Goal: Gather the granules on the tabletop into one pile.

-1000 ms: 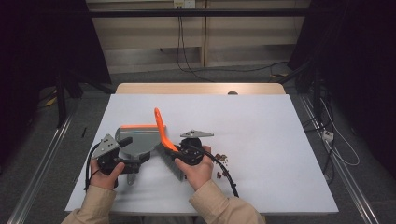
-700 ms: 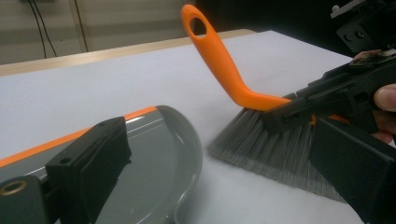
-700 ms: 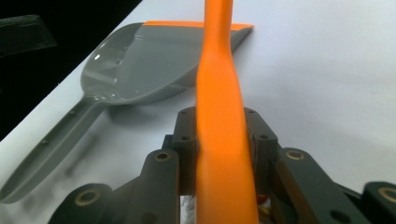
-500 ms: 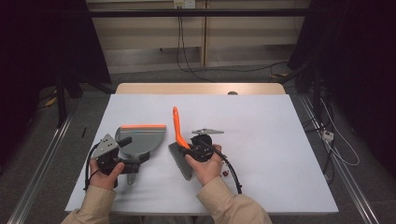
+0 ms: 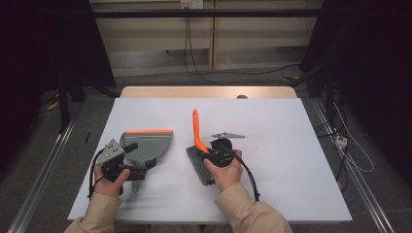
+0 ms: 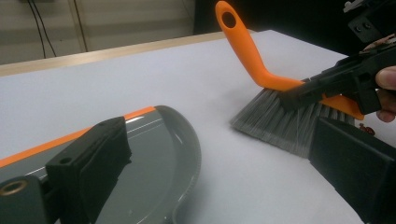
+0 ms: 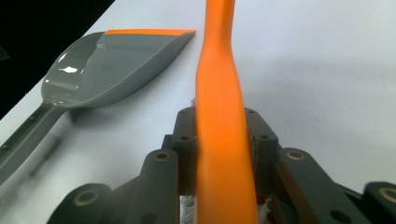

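Note:
A grey dustpan with an orange lip lies flat on the white table, left of centre. My left gripper rests over its near end, open, jaws wide apart; in the left gripper view the left jaw sits above the pan without clamping it. To the right, my right gripper is shut on a hand brush. Its orange handle points away from me and its grey bristles rest on the table. In the right gripper view both jaws press the handle, with the dustpan off to the left.
The white table top stretches bare to the right of the brush and ends at a wooden far edge. A black cable trails from the right gripper toward me. Dark floor with cables lies beyond the table.
The right gripper has carried the brush to the right, off the dustpan, and the handle has swung from leaning left to pointing away. The left gripper and dustpan stayed put.

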A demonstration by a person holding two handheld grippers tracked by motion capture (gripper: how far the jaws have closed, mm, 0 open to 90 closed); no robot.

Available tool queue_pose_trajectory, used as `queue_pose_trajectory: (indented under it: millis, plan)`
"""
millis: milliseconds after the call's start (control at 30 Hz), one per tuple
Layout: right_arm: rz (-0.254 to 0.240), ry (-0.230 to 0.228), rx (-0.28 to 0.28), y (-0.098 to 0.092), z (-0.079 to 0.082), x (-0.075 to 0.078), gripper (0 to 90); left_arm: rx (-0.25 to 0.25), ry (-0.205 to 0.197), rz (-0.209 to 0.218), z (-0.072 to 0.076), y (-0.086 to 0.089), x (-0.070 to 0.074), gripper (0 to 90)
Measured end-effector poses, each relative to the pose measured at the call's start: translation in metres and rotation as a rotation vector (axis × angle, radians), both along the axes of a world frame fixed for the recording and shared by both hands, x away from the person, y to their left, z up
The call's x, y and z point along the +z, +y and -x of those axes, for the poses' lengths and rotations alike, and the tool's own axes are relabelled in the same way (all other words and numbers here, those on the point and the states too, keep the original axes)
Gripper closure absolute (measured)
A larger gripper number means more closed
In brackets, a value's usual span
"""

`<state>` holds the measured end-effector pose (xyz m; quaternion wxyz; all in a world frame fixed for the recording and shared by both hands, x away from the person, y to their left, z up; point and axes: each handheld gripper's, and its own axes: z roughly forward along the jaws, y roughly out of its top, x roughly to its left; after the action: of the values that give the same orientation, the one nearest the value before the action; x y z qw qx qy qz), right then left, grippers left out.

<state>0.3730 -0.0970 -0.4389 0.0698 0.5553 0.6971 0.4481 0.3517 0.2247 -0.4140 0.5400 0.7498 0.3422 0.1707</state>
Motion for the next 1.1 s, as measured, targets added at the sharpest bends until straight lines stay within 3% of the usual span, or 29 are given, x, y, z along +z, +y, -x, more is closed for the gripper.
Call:
queue_pose_trajectory:
  millis: [1100]
  plan:
    - [0.005, 0.003, -0.071, -0.045, 0.004, 0.001, 70.8, -0.002, -0.001, -0.006, 0.000, -0.002, 0.000, 5.2]
